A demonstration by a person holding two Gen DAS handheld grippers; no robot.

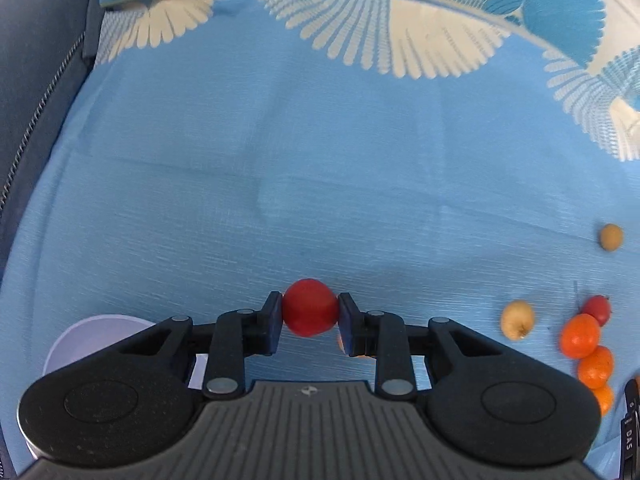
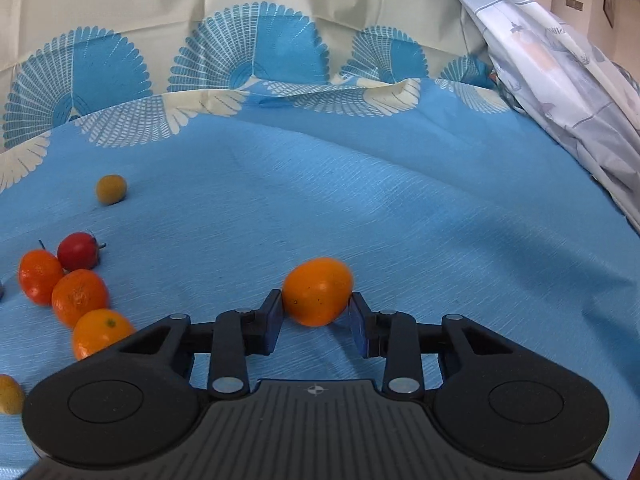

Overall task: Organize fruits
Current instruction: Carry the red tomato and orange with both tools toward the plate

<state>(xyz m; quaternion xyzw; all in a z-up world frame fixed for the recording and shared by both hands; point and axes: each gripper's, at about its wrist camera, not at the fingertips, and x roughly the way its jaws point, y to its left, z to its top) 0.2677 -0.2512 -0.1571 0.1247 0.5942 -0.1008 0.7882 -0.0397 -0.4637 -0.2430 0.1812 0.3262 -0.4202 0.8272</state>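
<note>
Two hand-held grippers work over a blue cloth (image 1: pixel 320 152) printed with cream fan shapes along its far border; what lies under the cloth cannot be told. The left hand-held gripper (image 1: pixel 310 312) is clenched on a small red fruit (image 1: pixel 310 307), its blue pads pressing both sides, the fruit low over the cloth. The right hand-held gripper (image 2: pixel 317 312) grasps an orange citrus fruit (image 2: pixel 318 297): the left pad touches it and the right pad sits against its lower side.

Ahead of the left hand-held gripper the cloth runs bare all the way to the fan-patterned border, giving wide open room. At its left the cloth ends against a dark blue fabric with a zip (image 1: pixel 36 80). A white round container (image 1: pixel 92 340) shows just behind the left finger linkage, mostly hidden by the body of the tool.

Off to the right in the left wrist view lie a pale yellow fruit (image 1: pixel 517 319) and, farther out, a small tan fruit (image 1: pixel 611 237). A cluster of three orange mandarins (image 2: pixel 80 298) and a second red fruit (image 2: pixel 78 251) sits touching one another, well apart from the held citrus. In the right wrist view the cloth ahead and to the right is bare up to a rumpled white printed sheet (image 2: pixel 560 80) along the right edge.
</note>
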